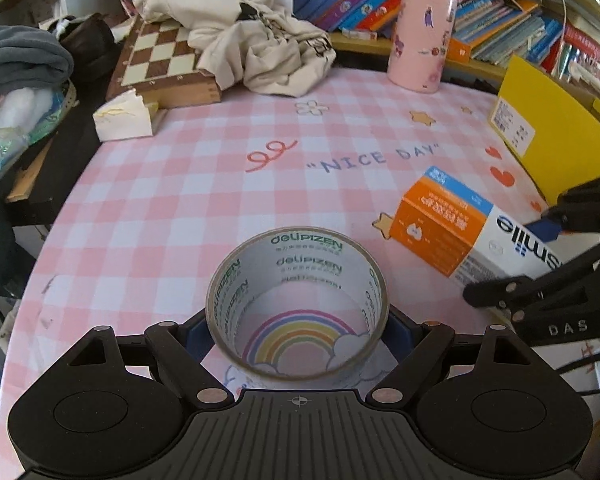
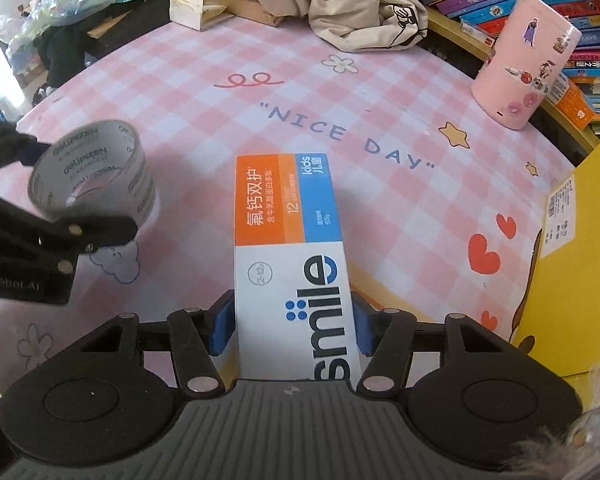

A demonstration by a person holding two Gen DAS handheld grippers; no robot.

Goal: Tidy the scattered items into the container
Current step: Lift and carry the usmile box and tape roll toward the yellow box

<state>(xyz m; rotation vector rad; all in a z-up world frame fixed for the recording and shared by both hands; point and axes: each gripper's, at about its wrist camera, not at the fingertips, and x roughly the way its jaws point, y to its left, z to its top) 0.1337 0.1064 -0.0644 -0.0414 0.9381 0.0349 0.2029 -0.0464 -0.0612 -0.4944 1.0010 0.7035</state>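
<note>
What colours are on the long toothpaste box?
Orange, blue and white toothpaste box; best seen from the right wrist.

The left gripper [image 1: 298,330] clamps a tape roll [image 1: 298,300] between its fingers; the right gripper [image 2: 292,328] (blue pads showing) squeezes a toothpaste box [image 2: 290,248] nearby.

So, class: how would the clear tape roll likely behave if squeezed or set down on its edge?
The clear tape roll, a hollow ring, probably feels light. Its cardboard core likely resists the left tongs gripping it. Set on its rim, the round shape might roll.
</note>
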